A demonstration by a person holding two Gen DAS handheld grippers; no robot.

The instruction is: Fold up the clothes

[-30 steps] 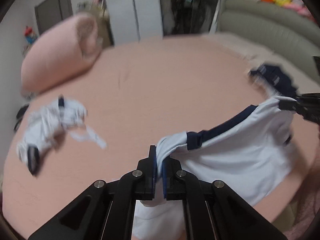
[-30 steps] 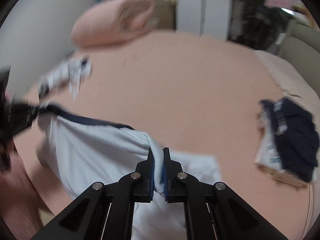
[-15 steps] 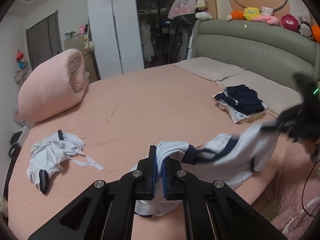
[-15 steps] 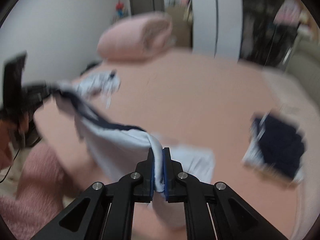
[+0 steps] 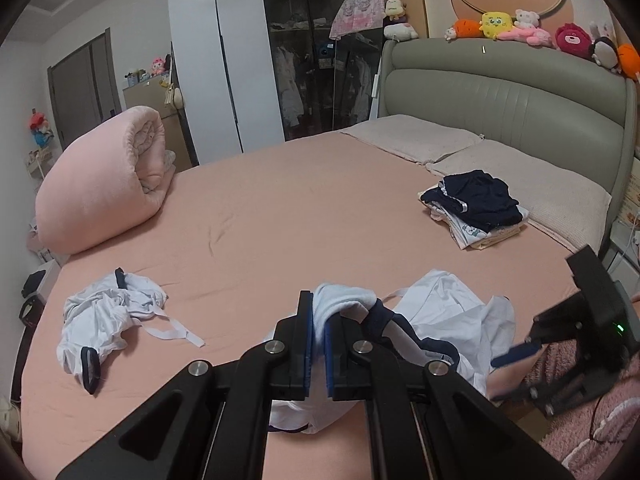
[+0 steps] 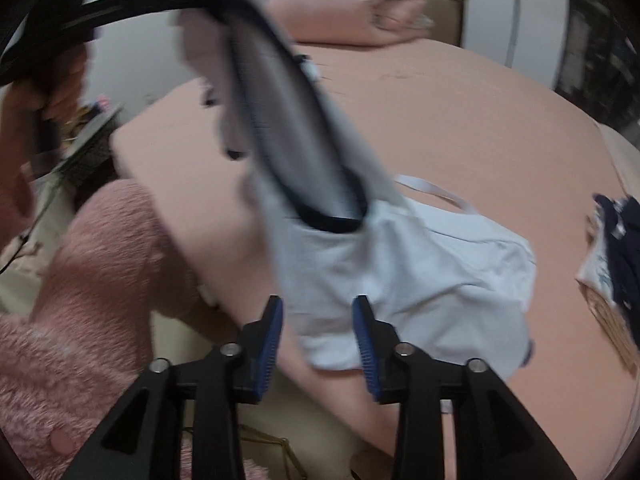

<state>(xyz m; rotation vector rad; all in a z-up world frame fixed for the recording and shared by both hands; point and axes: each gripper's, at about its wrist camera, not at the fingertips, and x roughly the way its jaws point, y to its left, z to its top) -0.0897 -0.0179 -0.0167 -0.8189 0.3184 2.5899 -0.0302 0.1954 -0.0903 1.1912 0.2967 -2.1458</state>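
A white garment point(image 5: 444, 316) with navy trim lies partly on the pink bed's near edge. My left gripper point(image 5: 318, 320) is shut on one bunched corner of it and holds that corner up. In the right wrist view the same garment point(image 6: 404, 264) stretches from the bed up to the blurred left gripper point(image 6: 200, 0) at the top left. My right gripper point(image 6: 318, 320) has its jaws opening; the cloth's lower edge shows between the blue pads point(image 6: 270, 336), which do not press on it. The right gripper point(image 5: 500, 376) also shows at the right of the left wrist view, apart from the cloth.
A crumpled white garment point(image 5: 108, 320) lies at the bed's left. A folded stack point(image 5: 476, 208) sits near two pillows point(image 5: 412, 136) and the grey headboard point(image 5: 500, 100). A rolled pink duvet point(image 5: 104, 192) is at the far left. Pink fluffy fabric point(image 6: 80, 280) lies beside the bed.
My right gripper has let go of the garment and its jaws have spread. That end of the cloth has dropped onto the bed. The left gripper keeps its hold.
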